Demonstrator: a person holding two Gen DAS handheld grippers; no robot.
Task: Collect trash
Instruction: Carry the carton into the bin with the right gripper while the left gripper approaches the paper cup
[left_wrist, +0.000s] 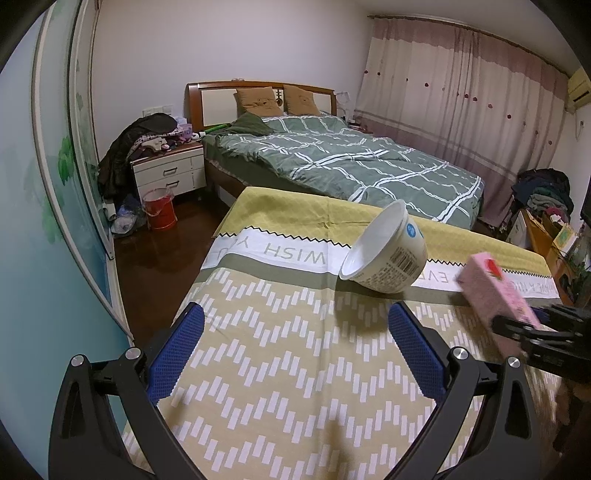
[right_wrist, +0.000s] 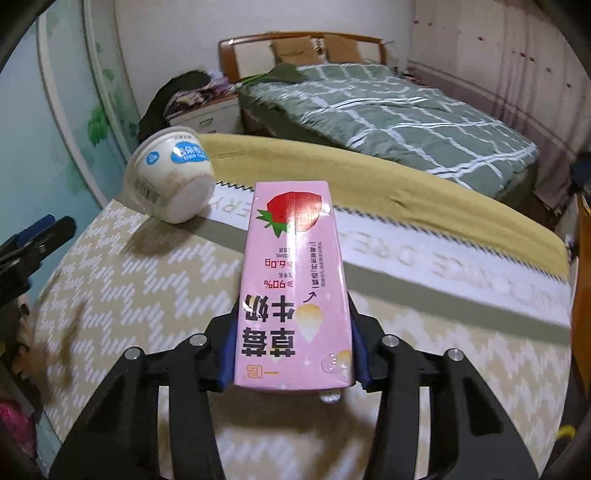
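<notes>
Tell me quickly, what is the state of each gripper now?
Left gripper: open, holding nothing.
Right gripper: closed on the pink milk carton.

A bedroom under flat indoor light. A wooden-framed bed (left_wrist: 332, 155) with a green checked duvet (left_wrist: 351, 162) and two tan pillows (left_wrist: 275, 100) stands against the far white wall (left_wrist: 221, 44). Full-length pink-and-cream curtains (left_wrist: 461, 110) cover the right side. At far left, a white nightstand (left_wrist: 170, 171) is heaped with clothes, a red bucket (left_wrist: 159, 209) on the dark glossy floor (left_wrist: 162, 254) beside it. A leaf-patterned sliding panel (left_wrist: 62, 166) lines the left wall. In the foreground, a yellow patterned cloth (left_wrist: 280, 369) covers a table.
</notes>
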